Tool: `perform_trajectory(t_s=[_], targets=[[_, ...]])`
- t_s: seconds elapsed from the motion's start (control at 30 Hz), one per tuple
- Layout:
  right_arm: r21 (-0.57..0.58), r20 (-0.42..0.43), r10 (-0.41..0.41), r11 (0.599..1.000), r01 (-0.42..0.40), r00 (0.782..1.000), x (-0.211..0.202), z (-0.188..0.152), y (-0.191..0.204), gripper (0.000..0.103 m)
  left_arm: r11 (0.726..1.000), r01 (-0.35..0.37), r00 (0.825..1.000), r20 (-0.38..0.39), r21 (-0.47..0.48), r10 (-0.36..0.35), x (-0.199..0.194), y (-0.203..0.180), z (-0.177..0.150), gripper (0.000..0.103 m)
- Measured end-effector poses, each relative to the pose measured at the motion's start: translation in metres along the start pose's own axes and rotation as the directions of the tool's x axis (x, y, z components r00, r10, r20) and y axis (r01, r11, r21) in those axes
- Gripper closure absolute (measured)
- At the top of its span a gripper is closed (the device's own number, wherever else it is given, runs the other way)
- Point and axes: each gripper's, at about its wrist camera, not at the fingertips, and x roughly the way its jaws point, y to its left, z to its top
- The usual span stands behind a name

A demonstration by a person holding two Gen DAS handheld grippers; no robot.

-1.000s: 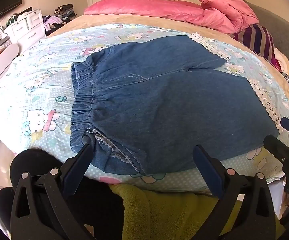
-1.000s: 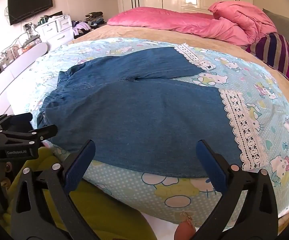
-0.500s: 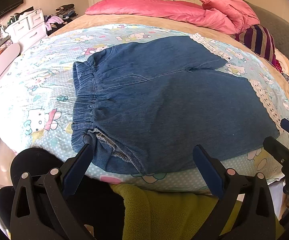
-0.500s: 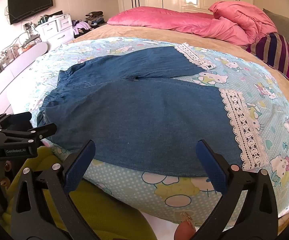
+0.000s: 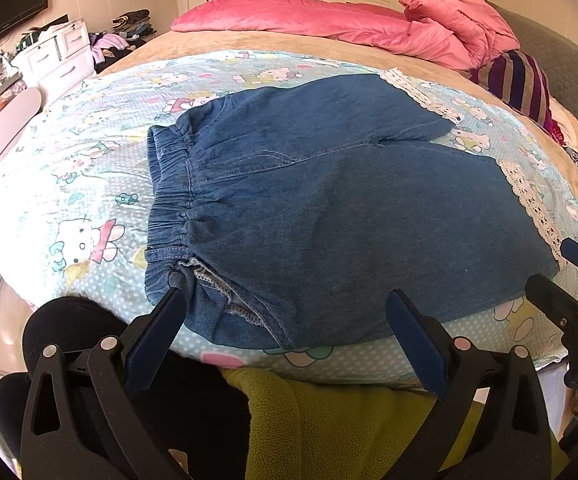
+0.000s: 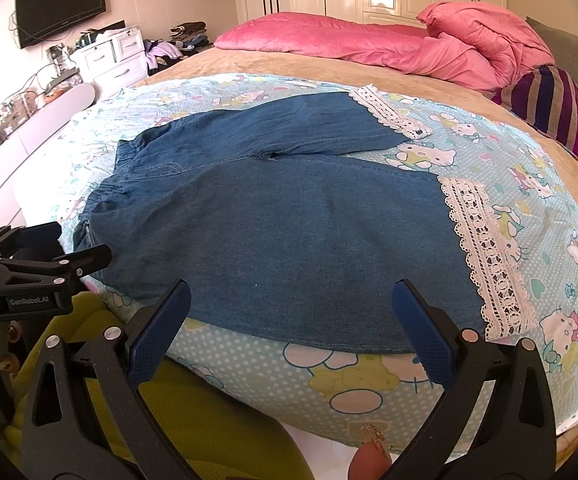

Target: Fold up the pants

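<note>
Pants (image 5: 329, 208) of blue denim lie flat on a cartoon-print sheet (image 5: 89, 184) at the near edge of the bed (image 6: 289, 64), waistband to the left, the two lace-trimmed legs reaching right and spread apart. In the left wrist view the near leg's lace hem is partly cut off behind the right gripper's (image 6: 289, 312) black frame at the picture's right edge, and the waistband's near corner sits just behind one pad. Left gripper (image 5: 285, 320) hangs at the bed's edge by the waistband, jaws spread wide, holding nothing; the right gripper hangs by the near leg's lower edge, jaws equally wide and empty. A fingertip pokes in at the bottom of the right wrist view, the rest of the hand hidden. Pink bedding (image 6: 369, 40) is heaped at the bed's far side.
</note>
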Motion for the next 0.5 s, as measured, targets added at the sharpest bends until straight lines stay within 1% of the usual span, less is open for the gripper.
perform_trajectory(t_s=[0.5], targets=[[0.002,-0.001,-0.003,1.0,0.003,1.0,-0.0002,-0.0002,-0.0005,0.008,1.0,-0.001,1.0,-0.005,-0.011,0.001,0.001,0.0022,-0.0001,0.004]])
